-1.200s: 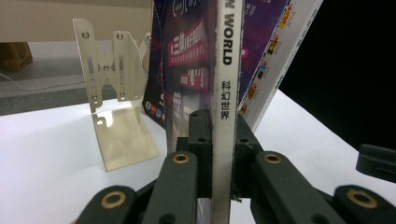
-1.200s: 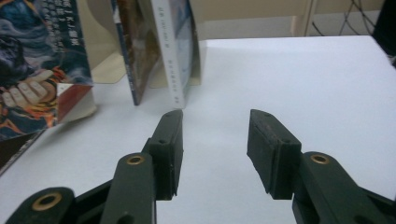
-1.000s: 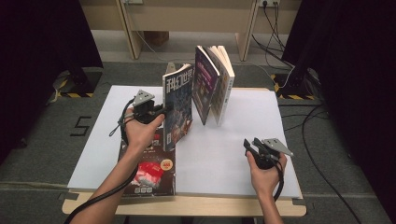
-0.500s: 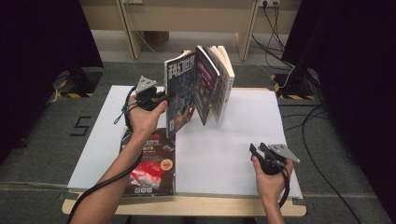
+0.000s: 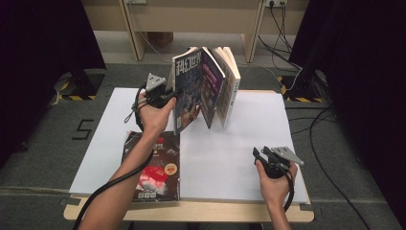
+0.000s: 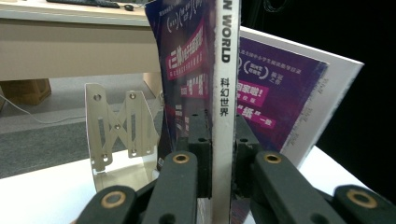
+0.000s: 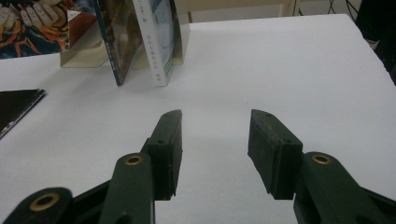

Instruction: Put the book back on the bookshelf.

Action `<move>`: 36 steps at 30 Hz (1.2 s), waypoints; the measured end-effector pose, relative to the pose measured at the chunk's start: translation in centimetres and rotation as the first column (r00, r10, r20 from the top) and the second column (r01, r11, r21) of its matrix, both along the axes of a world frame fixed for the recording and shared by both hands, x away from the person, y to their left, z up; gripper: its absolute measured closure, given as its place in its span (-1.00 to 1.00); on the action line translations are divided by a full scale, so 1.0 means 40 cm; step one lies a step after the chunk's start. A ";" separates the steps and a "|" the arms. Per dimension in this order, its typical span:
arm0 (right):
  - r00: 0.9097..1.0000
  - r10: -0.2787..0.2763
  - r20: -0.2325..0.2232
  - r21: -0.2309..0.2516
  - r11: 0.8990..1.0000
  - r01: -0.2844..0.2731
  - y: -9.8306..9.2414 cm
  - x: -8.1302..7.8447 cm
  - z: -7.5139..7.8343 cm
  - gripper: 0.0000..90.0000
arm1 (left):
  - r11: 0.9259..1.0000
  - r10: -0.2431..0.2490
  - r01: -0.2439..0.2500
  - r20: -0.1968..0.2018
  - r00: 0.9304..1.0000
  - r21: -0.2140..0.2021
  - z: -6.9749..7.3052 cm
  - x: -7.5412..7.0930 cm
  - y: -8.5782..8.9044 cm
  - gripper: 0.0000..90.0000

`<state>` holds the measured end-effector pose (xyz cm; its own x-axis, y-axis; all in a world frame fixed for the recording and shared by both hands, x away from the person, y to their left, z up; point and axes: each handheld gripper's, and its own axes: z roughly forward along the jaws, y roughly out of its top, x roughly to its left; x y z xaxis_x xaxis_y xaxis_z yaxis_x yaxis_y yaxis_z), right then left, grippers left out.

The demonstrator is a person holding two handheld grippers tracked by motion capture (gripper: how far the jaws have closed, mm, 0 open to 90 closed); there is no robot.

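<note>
My left gripper (image 5: 168, 94) is shut on the spine of a science-fiction magazine (image 5: 192, 91) and holds it upright above the table's back half. Seen from the left gripper view, both pads of that gripper (image 6: 219, 135) press on the white spine (image 6: 226, 70). Just right of the held magazine, two books (image 5: 226, 84) lean upright; one has a purple cover (image 6: 280, 93). A metal bookend (image 6: 119, 135) stands behind the held magazine. My right gripper (image 5: 259, 154) rests open near the front right, with nothing between its jaws (image 7: 215, 140).
Another magazine (image 5: 155, 167) lies flat at the table's front left, its corner showing dark (image 7: 16, 107). The white table sheet (image 5: 230, 158) stretches between the hands. The standing books (image 7: 154, 42) are ahead of the right gripper. Cables trail on the floor at right.
My left hand has carried the held magazine up and toward the back, closer to the standing books. The right hand has stayed in place.
</note>
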<state>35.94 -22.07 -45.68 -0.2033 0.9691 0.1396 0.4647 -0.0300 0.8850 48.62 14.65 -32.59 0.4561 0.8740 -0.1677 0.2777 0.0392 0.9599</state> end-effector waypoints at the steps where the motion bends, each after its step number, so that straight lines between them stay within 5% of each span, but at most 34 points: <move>1: 1.000 -0.001 0.002 0.001 1.000 0.001 0.000 0.001 -0.001 0.24 | 1.000 0.010 -0.010 0.003 1.000 -0.001 0.000 0.007 -0.002 0.83; 21: 1.000 0.004 -0.011 -0.002 1.000 -0.004 0.000 0.002 -0.010 0.24 | 0.998 0.065 -0.066 0.055 0.996 0.009 -0.003 0.086 -0.027 0.83; 27: 1.000 0.000 -0.011 -0.002 1.000 0.000 -0.003 0.000 -0.009 0.24 | 0.996 0.088 -0.089 0.080 0.993 0.002 -0.026 0.097 -0.040 0.83; 36: 1.000 0.008 -0.016 -0.009 1.000 -0.008 0.002 0.004 -0.018 0.24 | 0.994 0.101 -0.102 0.066 0.993 0.023 -0.081 0.111 -0.056 0.83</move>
<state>36.08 -22.00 -46.40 -0.2088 0.9687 0.1339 0.4792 -0.0180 0.8775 53.06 12.41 -35.83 0.3740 0.9200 -0.1173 0.2111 0.0387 0.9767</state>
